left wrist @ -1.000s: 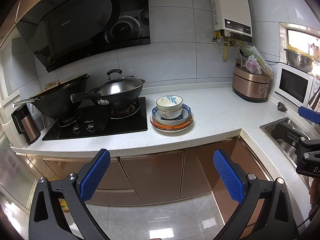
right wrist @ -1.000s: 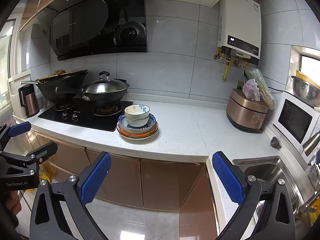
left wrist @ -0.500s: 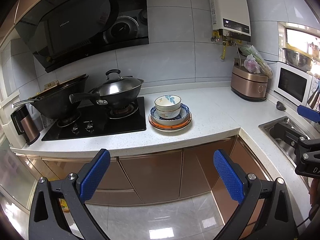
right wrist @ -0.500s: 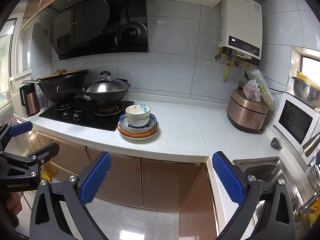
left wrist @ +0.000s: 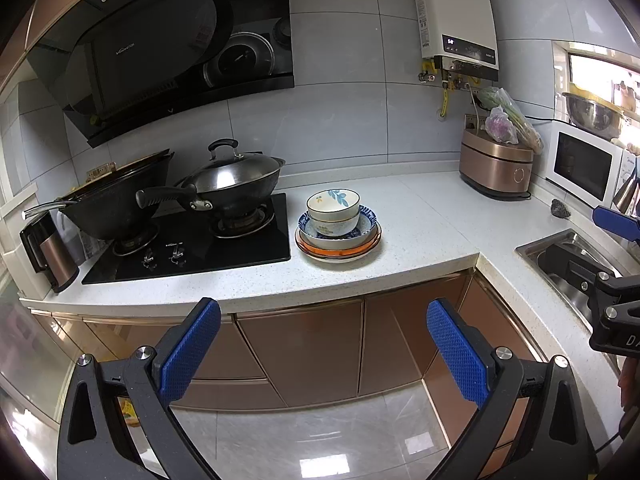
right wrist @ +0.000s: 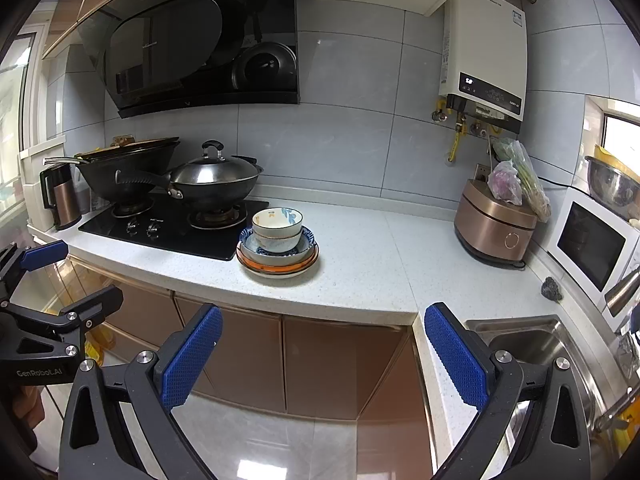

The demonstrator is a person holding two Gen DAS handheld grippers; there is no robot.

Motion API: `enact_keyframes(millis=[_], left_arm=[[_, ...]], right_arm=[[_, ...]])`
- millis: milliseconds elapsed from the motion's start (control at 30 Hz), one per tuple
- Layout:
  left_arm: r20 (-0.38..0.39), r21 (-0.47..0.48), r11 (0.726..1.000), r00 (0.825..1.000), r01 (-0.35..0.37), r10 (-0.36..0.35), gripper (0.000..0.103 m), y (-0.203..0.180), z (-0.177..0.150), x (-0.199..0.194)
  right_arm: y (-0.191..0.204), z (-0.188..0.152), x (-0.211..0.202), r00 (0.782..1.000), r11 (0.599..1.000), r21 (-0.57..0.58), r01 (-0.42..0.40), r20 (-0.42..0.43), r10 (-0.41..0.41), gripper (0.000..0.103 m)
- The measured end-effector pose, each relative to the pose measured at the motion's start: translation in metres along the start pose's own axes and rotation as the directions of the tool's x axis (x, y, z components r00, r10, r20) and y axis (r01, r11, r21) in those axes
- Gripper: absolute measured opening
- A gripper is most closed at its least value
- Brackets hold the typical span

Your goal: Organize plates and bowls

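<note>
In the left wrist view, the left gripper [left wrist: 323, 350] hangs over the floor in front of the cabinets, its blue pads spread wide with nothing between them. Beyond it, on the white bench [left wrist: 420, 220], the stack of plates and bowls [left wrist: 338, 227] sits just beside the right edge of the black hob [left wrist: 224, 240]: two small bowls nested on top, a blue-patterned bowl under them, an orange-rimmed plate at the bottom. A lidded wok [left wrist: 232, 182] stands on the nearer burner with its handle pointing left, and a second wok [left wrist: 120, 196] is beside it. A kettle [left wrist: 48, 250] is at the far left, a rice cooker [left wrist: 496, 166] at the back right, a microwave [left wrist: 584, 164] past it, and the sink [left wrist: 568, 256] at the right edge. The right gripper [left wrist: 612, 264] shows at the far right over the sink. Nothing stands between the left gripper and the stack except the bench edge.

In the right wrist view, the right gripper [right wrist: 322, 354] is likewise open and empty, low in front of the cabinet doors. The stack [right wrist: 278, 246] lies ahead and a little left, near the bench front. The left gripper [right wrist: 60, 280] shows at the left edge.

Compared with a second ago, the stack sits slightly nearer and lower in both views; both grippers have stayed open.
</note>
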State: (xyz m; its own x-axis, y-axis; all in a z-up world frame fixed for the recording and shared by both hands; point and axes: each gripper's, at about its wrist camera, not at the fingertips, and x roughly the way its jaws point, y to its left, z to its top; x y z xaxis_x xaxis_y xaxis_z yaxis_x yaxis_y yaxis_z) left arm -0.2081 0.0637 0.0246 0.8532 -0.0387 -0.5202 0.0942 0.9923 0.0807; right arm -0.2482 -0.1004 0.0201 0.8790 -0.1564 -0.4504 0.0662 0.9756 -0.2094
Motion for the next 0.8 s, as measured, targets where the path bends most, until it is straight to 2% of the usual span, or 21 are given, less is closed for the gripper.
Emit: enact_keyframes(millis=[800], left_arm=[[-0.017, -0.008, 1.0, 1.0, 0.008, -0.008, 0.101, 0.0026, -0.0003, 0.0049]], right_arm=[[0.0013, -0.0006, 0.0022, 1.0, 1.0, -0.006, 0.0, -0.006, 0.0, 0.103]])
